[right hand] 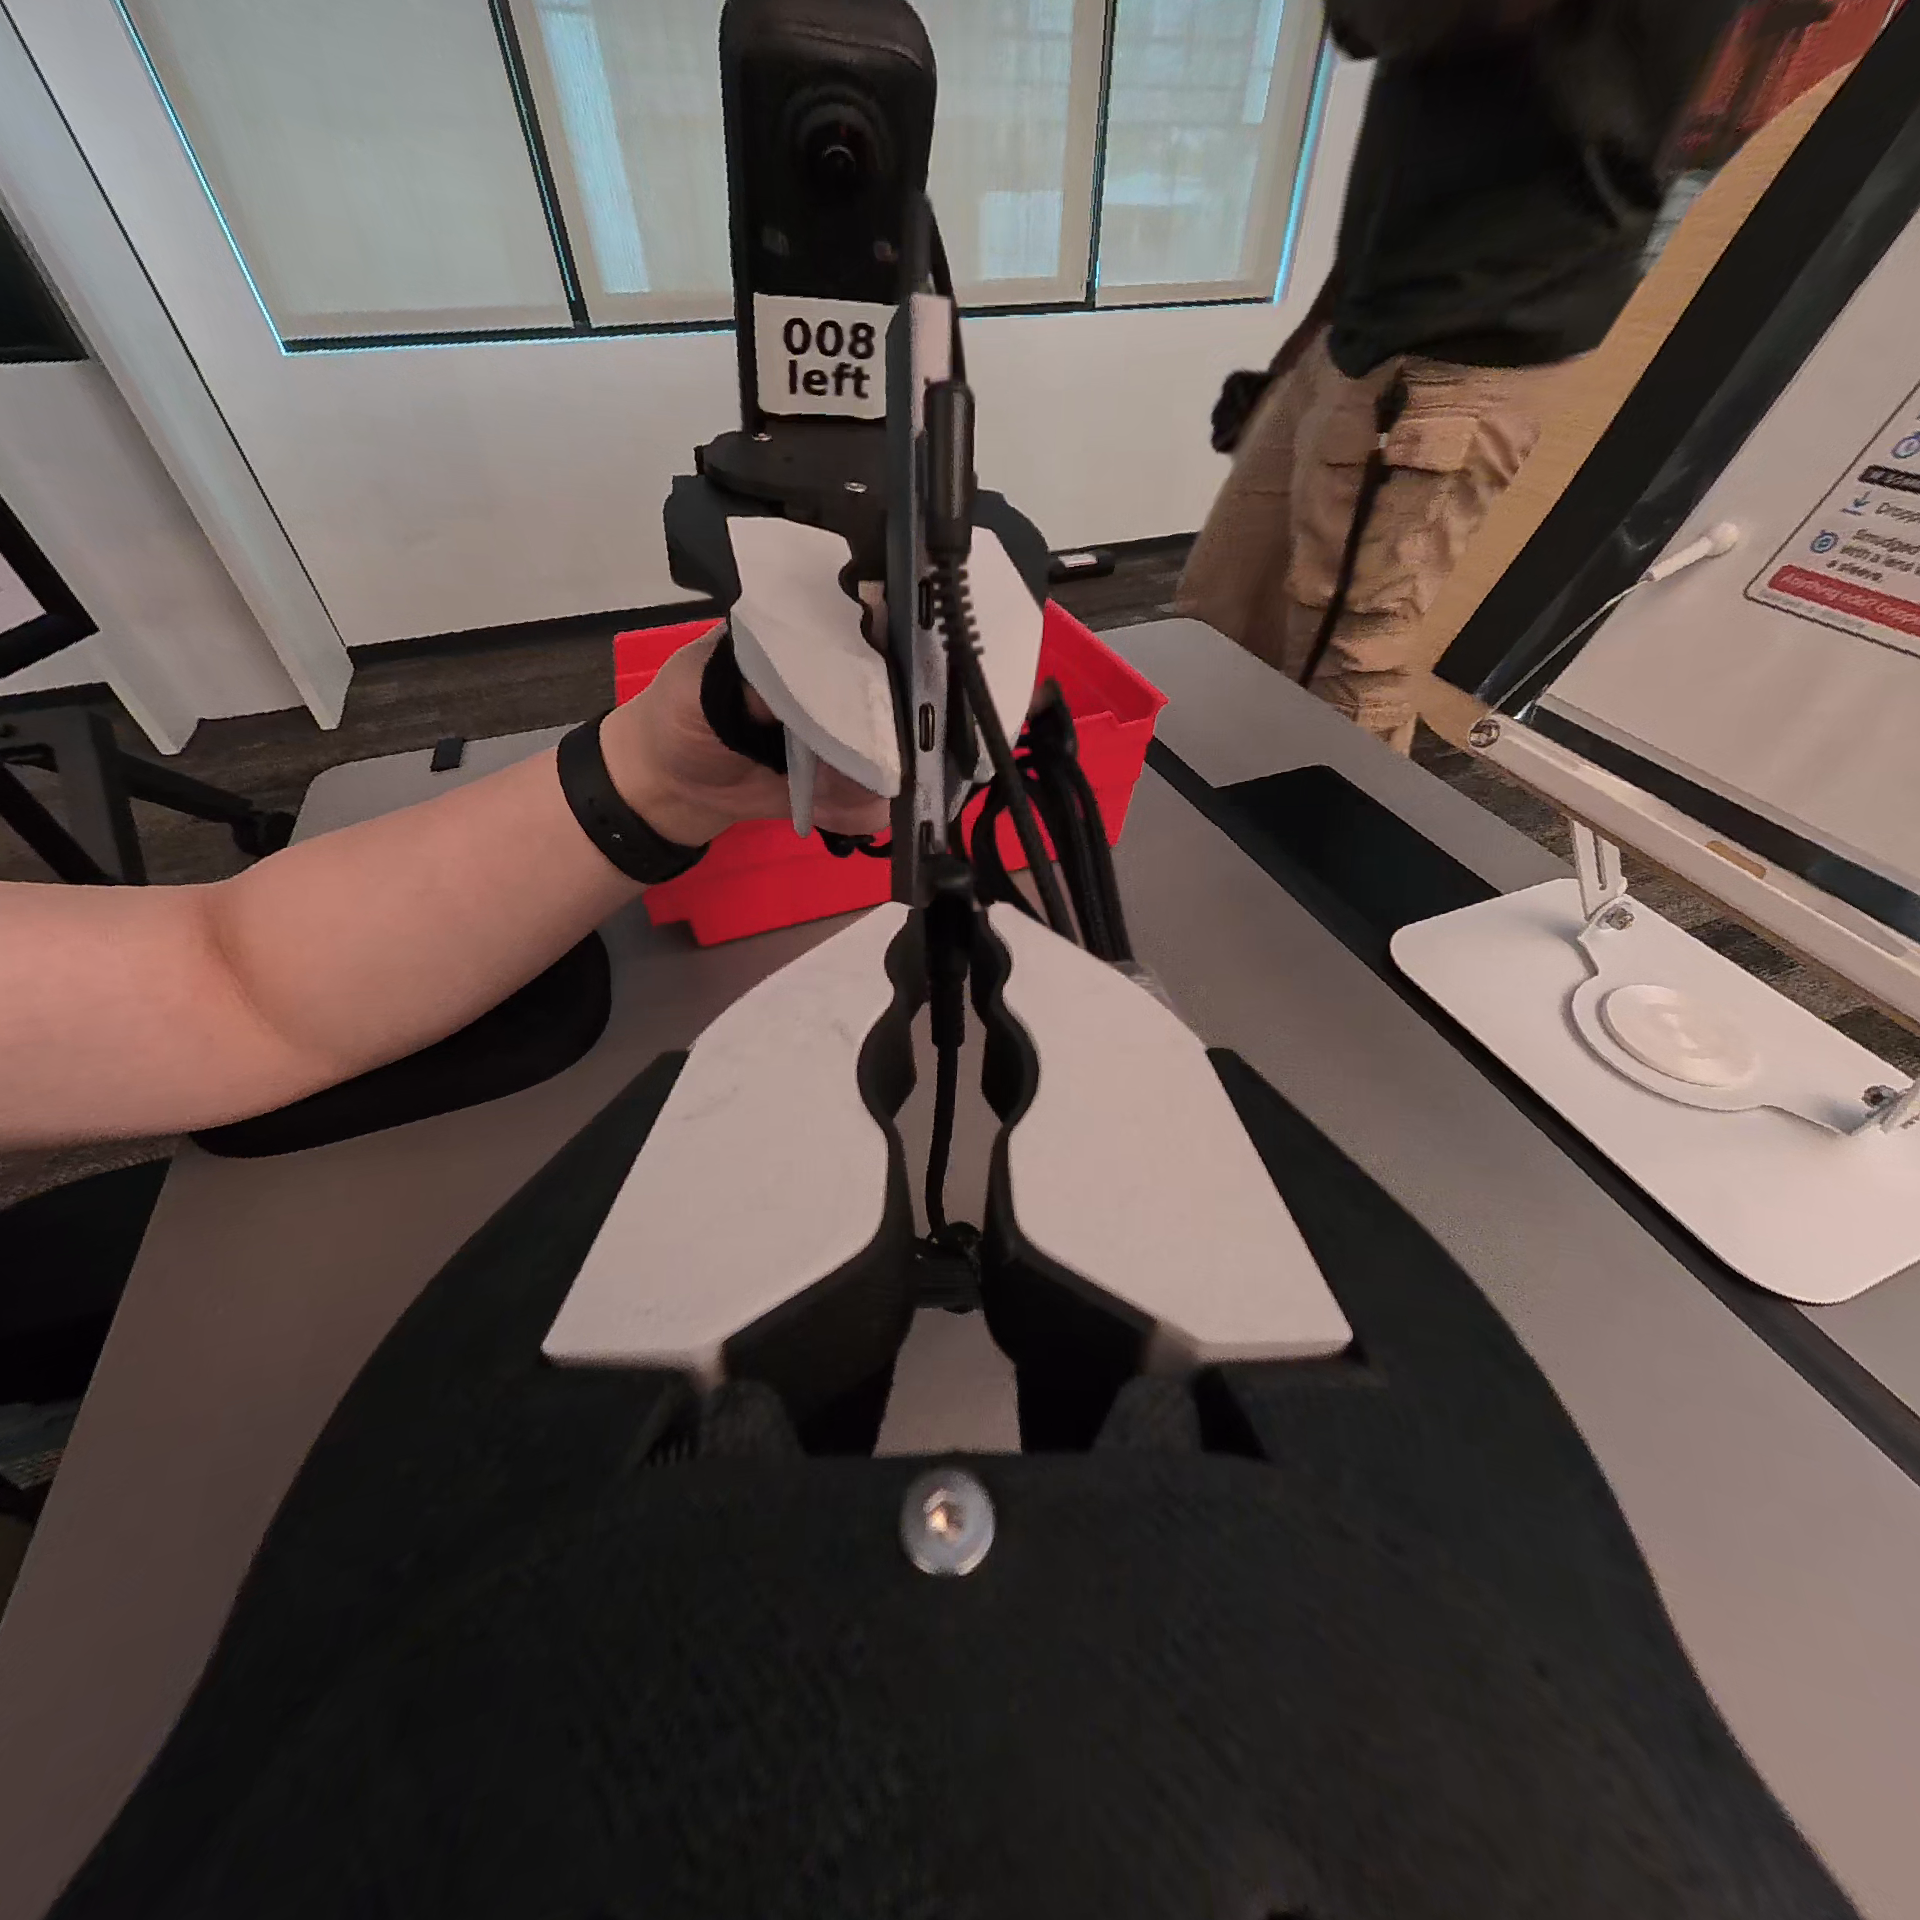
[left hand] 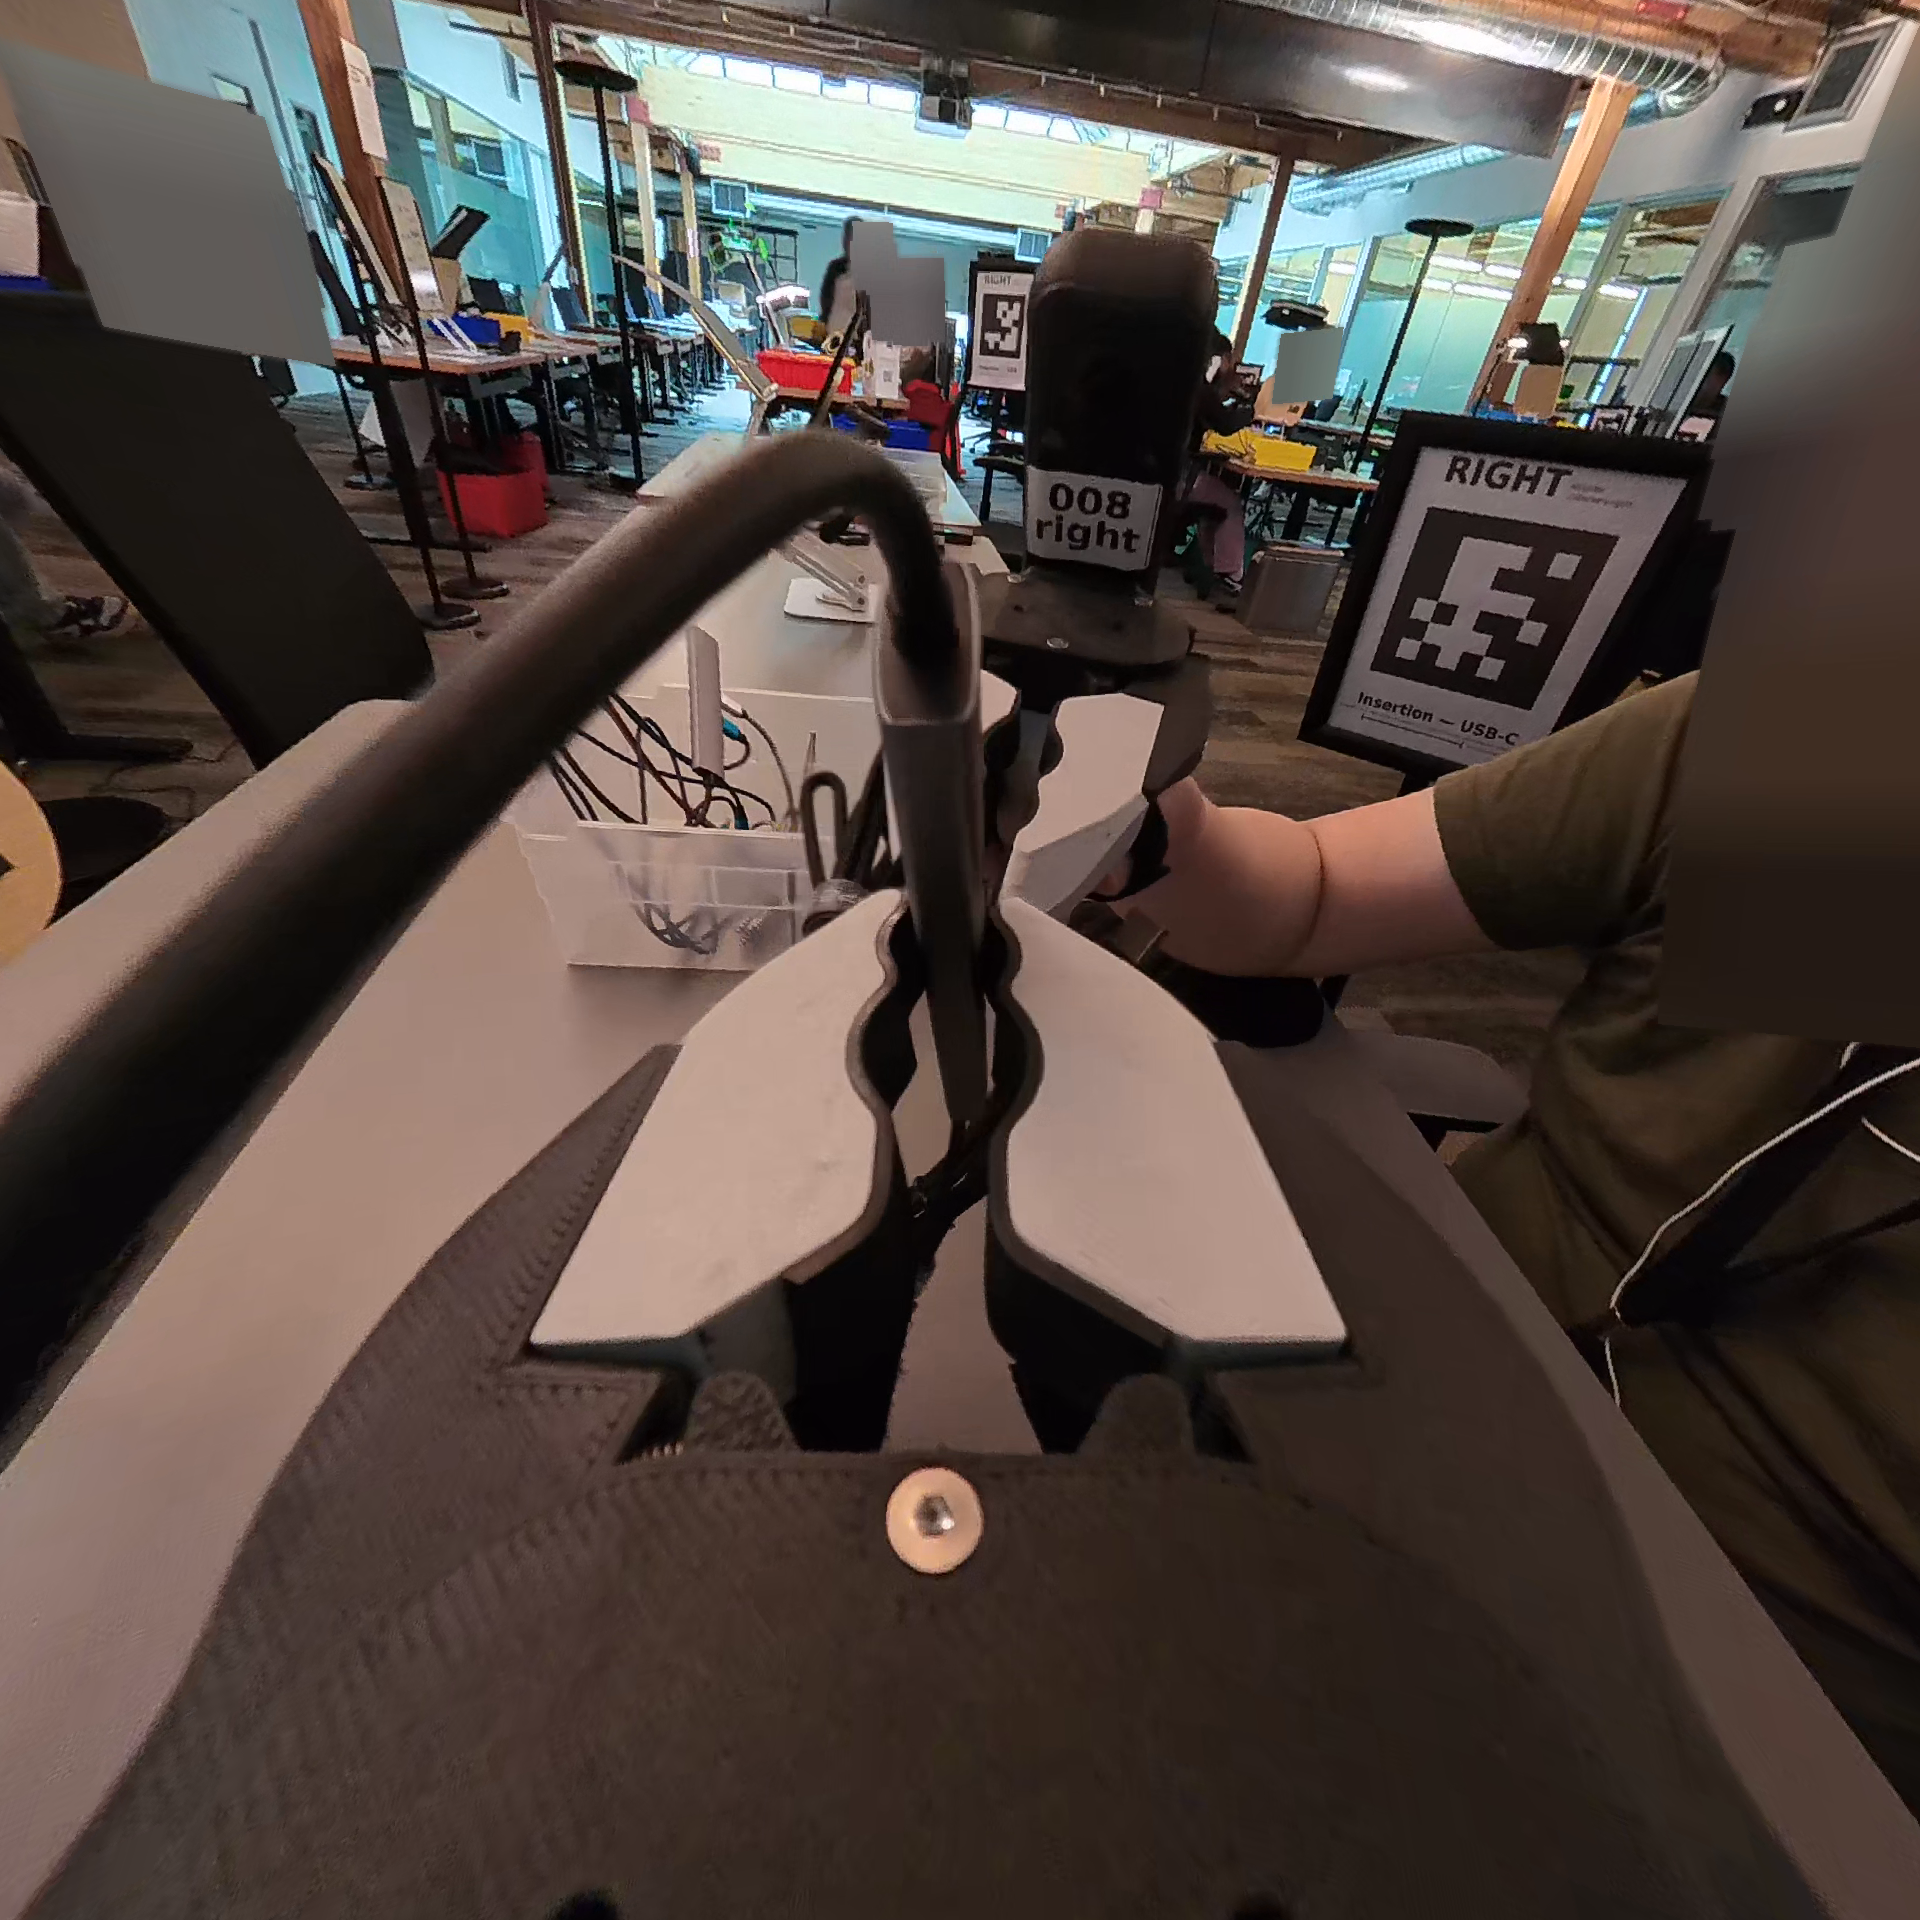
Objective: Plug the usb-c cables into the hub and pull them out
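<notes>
**Above the table, plug meets hub**

Over the grey table (right hand: 1299, 831), my left gripper (left hand: 940, 935) is clamped on the hub (left hand: 930, 821), holding it upright and steady so its ports face the other tool. My right gripper (right hand: 945, 997) pinches a black cable plug (right hand: 943, 987) just below the hub's lower edge. Slim dark bar, one thick lead curling off its top.

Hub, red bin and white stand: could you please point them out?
hub (right hand: 928, 665): right wrist view, its port edge.
red bin (right hand: 1096, 675): right wrist view, right wall.
white stand (right hand: 1662, 1143): right wrist view, base plate.
</notes>
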`<state>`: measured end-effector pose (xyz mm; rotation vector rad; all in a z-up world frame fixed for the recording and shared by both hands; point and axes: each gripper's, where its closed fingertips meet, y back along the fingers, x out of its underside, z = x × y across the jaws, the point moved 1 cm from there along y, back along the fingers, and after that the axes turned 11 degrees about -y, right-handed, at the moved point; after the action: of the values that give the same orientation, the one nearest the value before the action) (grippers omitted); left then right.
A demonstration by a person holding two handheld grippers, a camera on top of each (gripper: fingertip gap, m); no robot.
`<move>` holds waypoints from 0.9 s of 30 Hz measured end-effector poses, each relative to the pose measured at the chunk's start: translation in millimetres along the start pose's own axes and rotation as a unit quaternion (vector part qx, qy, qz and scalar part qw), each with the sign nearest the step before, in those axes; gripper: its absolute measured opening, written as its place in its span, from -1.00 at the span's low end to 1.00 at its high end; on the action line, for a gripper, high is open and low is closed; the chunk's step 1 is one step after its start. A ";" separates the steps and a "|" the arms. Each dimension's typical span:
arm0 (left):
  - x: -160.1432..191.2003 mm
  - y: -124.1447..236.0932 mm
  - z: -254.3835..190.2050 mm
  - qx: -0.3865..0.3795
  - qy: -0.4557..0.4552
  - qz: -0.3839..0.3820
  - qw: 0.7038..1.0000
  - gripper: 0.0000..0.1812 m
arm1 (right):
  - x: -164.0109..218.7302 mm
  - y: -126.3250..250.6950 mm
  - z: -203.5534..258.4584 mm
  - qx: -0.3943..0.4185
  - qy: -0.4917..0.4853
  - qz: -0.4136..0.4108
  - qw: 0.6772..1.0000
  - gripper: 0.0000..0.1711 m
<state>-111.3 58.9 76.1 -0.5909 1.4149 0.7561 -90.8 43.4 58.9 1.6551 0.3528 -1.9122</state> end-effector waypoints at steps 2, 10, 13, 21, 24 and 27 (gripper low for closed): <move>1.1 -1.7 -0.6 0.001 0.000 0.004 1.000 -0.89 | 0.7 0.0 0.3 -0.002 0.000 0.003 1.000 -0.90; 5.1 -4.1 -2.8 0.008 0.001 0.019 1.000 -0.89 | 5.7 -1.9 1.7 -0.007 0.005 0.023 1.000 -0.90; 7.9 -5.1 -3.3 0.011 0.003 0.027 1.000 -0.90 | 9.5 -2.8 1.2 -0.013 -0.001 0.036 0.999 -0.90; 17.6 -12.1 -0.9 -0.003 0.010 0.069 0.998 -0.89 | 23.1 -7.8 -3.5 -0.020 -0.025 0.072 0.997 -0.90; 18.8 -11.8 1.2 -0.012 0.010 0.076 0.997 -0.90 | 22.9 -9.2 -5.7 -0.023 -0.040 0.061 0.997 -0.90; 17.2 -11.4 5.4 -0.024 0.023 0.071 0.997 -0.90 | 20.9 -10.2 -8.3 -0.035 -0.076 0.041 0.996 -0.90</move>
<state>-99.1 57.6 58.6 -0.5523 1.4960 0.8957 -91.3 50.8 35.4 1.4475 0.2835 -1.9272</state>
